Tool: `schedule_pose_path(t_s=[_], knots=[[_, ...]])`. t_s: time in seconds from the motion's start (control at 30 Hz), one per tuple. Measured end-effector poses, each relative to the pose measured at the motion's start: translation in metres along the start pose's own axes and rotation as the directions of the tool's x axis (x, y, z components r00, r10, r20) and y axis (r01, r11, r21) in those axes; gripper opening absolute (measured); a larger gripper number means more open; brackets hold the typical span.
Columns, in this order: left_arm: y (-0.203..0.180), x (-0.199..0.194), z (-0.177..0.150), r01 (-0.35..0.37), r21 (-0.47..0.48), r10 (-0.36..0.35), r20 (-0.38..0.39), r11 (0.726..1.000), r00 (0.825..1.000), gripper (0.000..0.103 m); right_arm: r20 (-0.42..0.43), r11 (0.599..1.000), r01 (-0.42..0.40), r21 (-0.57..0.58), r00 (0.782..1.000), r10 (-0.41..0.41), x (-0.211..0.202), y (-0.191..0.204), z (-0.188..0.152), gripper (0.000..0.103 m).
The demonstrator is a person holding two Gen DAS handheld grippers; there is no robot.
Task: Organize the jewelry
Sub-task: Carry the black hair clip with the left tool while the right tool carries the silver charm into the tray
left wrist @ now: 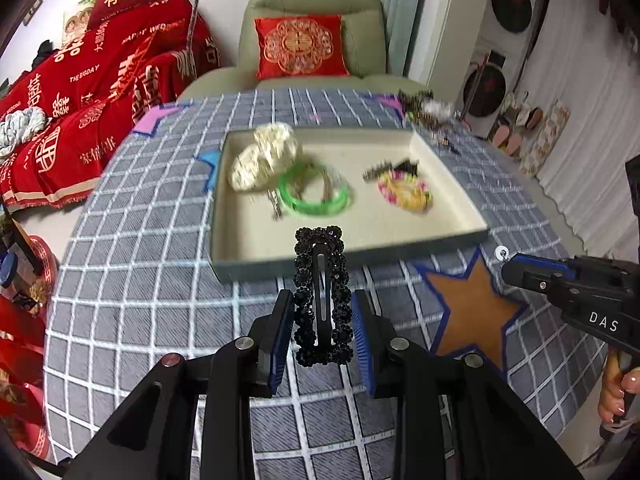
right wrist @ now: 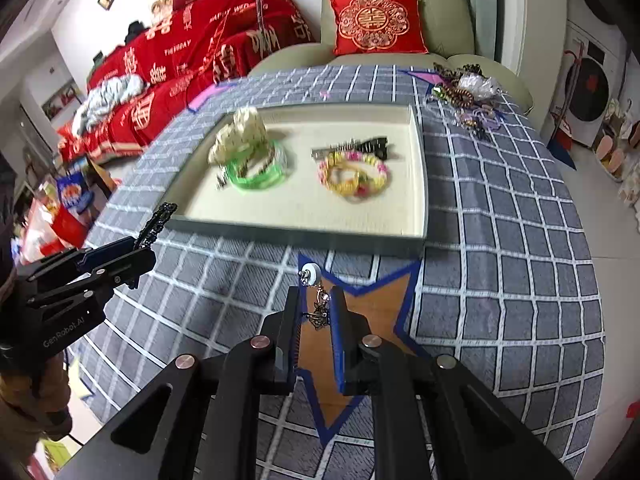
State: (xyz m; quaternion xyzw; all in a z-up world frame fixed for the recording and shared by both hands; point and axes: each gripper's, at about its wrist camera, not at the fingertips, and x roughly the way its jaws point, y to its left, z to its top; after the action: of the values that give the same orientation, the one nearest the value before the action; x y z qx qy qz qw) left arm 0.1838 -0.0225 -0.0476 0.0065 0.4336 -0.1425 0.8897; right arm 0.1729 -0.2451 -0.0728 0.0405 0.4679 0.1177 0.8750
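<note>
Left gripper (left wrist: 323, 312): I squeeze a black beaded hair clip (left wrist: 320, 292) by its two long sides, so it stands up and cannot slip.
Right gripper (right wrist: 316, 304): my fingers are shut tight on a thin earring (right wrist: 311, 273); its white round end pokes out past the tips.
Tray (right wrist: 416, 168): it sits on the counter (right wrist: 500, 240), just beyond both grippers.
Already inside: a green bangle (right wrist: 256, 172) on the left, a yellow and pink bracelet (right wrist: 354, 174) on the right.
Still waiting: a jewelry pile (right wrist: 466, 92) at the far right corner.
Next, I think: both pieces go into the tray.
</note>
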Motion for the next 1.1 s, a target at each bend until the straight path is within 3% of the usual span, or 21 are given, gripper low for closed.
schedule_pose_path(t_s=[0.4,1.1], knots=[[0.012,0.006,0.037,-0.016,0.017,0.016,0.026,1.000,1.000,0.038,0.057,1.000,-0.014,0.028,0.998,0.012,-0.009,-0.004,0.049,0.015],[0.002,0.094,0.061,-0.008,0.044,0.012,-0.100,0.999,0.995,0.038,0.004,0.995,-0.001,0.098,1.000,0.000,0.061,-0.027,0.095,0.015]])
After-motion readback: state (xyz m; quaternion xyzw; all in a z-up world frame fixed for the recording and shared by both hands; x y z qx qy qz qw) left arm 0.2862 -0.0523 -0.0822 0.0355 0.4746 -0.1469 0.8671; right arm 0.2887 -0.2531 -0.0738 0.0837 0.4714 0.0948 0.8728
